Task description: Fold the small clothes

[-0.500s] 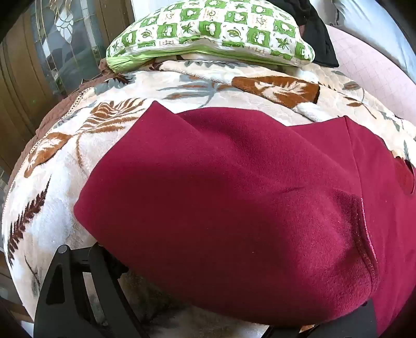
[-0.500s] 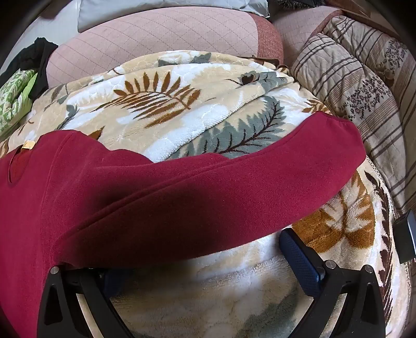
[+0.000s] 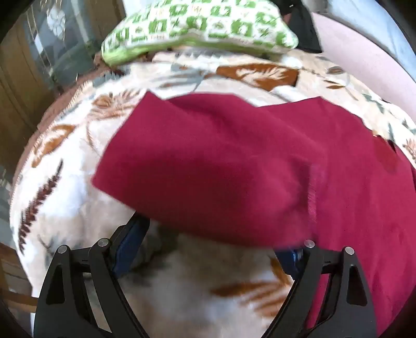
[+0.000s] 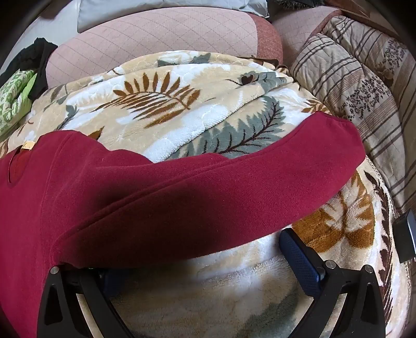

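Because it is a soft, fleecy knit, the dark red garment [image 4: 161, 197] will likely drape and sag rather than hold a shape, and it looks light enough to lift by an edge. It lies spread on the leaf-patterned blanket [image 4: 197, 122], its body toward the blanket's near edge and one long sleeve reaching out toward the right side in the right wrist view. A small tan label sits at its neckline. The sleeve end or the hemmed cuff seems the best place to take hold, since a pinch in the middle of the cloth would probably only bunch it.

Close over the sleeve's near edge, the right gripper [image 4: 208, 262] has its jaws spread wide; the cloth covers the tip of one finger, yet nothing is pinched. Over the other sleeve, the left gripper [image 3: 213, 241] is likewise wide apart and empty, though that view is blurred.

Beyond the blanket's far edge rest a green checked pillow [image 3: 197, 23], a pink quilted cushion [image 4: 156, 36] and a striped quilt [image 4: 364, 85].
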A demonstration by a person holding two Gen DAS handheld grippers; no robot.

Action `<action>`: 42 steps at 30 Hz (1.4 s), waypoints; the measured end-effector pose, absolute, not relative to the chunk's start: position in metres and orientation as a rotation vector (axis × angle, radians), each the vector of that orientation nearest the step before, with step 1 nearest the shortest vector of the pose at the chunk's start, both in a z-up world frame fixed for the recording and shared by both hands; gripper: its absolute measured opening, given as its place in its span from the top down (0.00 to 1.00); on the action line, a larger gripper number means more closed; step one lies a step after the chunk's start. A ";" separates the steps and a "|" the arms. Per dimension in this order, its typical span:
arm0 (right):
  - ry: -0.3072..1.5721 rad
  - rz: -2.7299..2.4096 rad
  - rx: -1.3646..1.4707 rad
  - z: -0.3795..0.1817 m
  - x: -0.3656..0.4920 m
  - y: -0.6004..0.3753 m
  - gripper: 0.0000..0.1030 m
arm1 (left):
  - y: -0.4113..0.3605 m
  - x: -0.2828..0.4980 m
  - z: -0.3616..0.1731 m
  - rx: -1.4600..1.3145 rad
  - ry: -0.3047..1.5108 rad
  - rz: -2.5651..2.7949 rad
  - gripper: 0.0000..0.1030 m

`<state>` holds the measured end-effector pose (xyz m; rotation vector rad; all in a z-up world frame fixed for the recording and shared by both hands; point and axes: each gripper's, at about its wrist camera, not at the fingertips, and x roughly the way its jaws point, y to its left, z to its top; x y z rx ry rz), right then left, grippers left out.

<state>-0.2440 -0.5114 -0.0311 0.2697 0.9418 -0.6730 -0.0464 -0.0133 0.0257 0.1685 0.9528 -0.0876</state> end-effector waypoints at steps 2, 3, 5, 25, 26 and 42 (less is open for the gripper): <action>0.939 -0.672 0.271 -0.031 -0.245 -0.512 0.00 | -0.017 -0.059 0.036 0.180 0.923 -0.095 0.14; 0.940 -0.672 0.271 -0.031 -0.244 -0.512 0.00 | -0.018 -0.065 0.042 0.179 0.914 -0.104 0.14; 0.950 -0.672 0.269 -0.033 -0.243 -0.512 0.00 | -0.021 -0.074 0.050 0.166 0.906 -0.127 0.14; 0.916 -0.384 0.261 0.058 -0.248 -0.325 0.01 | -0.081 -0.127 0.092 0.144 0.847 -0.285 0.14; 0.913 -0.373 0.253 0.057 -0.241 -0.318 0.01 | -0.082 -0.127 0.091 0.147 0.846 -0.284 0.14; 0.941 -0.323 0.186 0.042 -0.185 -0.284 0.01 | -0.085 -0.112 0.068 0.190 0.877 -0.281 0.14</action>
